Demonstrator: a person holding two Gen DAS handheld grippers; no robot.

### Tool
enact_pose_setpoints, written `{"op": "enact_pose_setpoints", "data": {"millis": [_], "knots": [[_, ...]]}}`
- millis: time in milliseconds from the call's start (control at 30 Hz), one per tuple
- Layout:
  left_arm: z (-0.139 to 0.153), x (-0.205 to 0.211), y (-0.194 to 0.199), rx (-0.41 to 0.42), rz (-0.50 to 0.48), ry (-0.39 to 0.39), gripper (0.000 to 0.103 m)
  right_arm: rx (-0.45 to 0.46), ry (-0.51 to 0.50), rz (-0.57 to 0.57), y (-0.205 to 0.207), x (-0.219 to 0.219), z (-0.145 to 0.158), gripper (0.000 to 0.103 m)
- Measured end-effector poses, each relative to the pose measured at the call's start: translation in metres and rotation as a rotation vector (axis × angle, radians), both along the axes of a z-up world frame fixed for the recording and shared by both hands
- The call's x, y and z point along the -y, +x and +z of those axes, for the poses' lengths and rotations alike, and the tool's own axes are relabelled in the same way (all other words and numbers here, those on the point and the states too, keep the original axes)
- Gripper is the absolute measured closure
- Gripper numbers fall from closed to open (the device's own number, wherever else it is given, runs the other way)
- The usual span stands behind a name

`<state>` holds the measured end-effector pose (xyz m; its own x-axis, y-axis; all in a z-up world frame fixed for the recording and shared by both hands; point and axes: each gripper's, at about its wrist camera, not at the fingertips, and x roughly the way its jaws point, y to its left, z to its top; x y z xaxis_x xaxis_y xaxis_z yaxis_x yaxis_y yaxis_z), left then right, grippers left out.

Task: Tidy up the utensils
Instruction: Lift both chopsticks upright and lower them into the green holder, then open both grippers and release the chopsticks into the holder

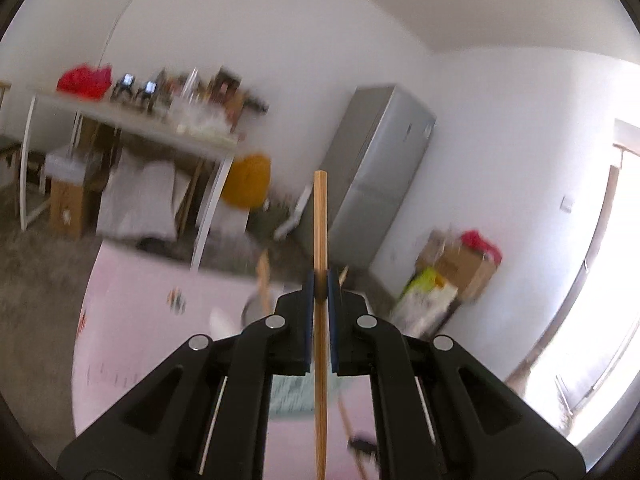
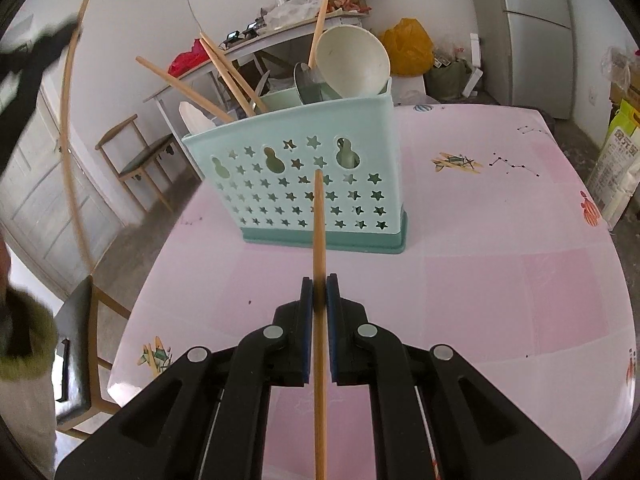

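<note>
My left gripper (image 1: 320, 282) is shut on a bamboo chopstick (image 1: 320, 216) and holds it upright, high above the pink table (image 1: 132, 340); the view is blurred. My right gripper (image 2: 319, 288) is shut on another bamboo chopstick (image 2: 319, 216), pointing at a mint-green utensil holder (image 2: 312, 184) with star holes that stands on the pink table (image 2: 500, 248). The holder contains several chopsticks (image 2: 224, 68), a white bowl (image 2: 352, 60), a metal ladle (image 2: 306, 80) and a white spoon (image 2: 196, 118). The left gripper with its chopstick (image 2: 70, 128) shows at the far left of the right wrist view.
A wooden chair (image 2: 136, 152) stands beyond the table's left side and another (image 2: 86, 344) at its near left. A cluttered side table (image 2: 256, 40), a yellow bag (image 2: 408, 46) and a grey fridge (image 2: 532, 20) stand behind. Boxes and bags (image 1: 448, 280) lie by the wall.
</note>
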<state>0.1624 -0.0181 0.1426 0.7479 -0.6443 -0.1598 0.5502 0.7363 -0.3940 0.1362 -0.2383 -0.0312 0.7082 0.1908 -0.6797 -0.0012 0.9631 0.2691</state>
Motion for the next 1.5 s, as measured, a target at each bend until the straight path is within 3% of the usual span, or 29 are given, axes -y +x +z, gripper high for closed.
{"op": "enact_pose_setpoints", "data": {"millis": [133, 267, 500, 600, 967, 1067, 1300, 1500], "knots": [[0.021, 0.024, 0.021, 0.079, 0.044, -0.040, 0.098, -0.004, 0.002, 0.004, 0.002, -0.001, -0.002, 0.096], [0.025, 0.054, 0.041, 0.172, 0.150, -0.047, 0.098, -0.010, 0.003, 0.005, 0.002, -0.001, -0.003, 0.096], [-0.010, 0.094, 0.076, 0.130, 0.263, -0.008, 0.098, -0.023, 0.004, 0.003, 0.004, 0.000, -0.007, 0.096], [-0.026, 0.100, 0.081, 0.089, 0.265, -0.018, 0.098, -0.023, 0.007, 0.005, 0.004, -0.002, -0.008, 0.096], [-0.061, 0.106, 0.062, 0.105, 0.193, 0.088, 0.097, -0.019, 0.010, -0.003, 0.000, -0.001, -0.008, 0.096], [-0.063, 0.100, 0.055, 0.107, 0.157, 0.096, 0.084, -0.014, 0.006, -0.007, -0.002, 0.000, -0.007, 0.096], [-0.056, 0.078, 0.025, 0.145, 0.084, 0.107, 0.069, 0.002, 0.004, -0.017, -0.008, 0.002, -0.002, 0.096], [-0.053, 0.044, -0.013, 0.160, 0.110, 0.091, 0.048, 0.064, -0.002, -0.016, -0.017, 0.005, 0.019, 0.096]]}}
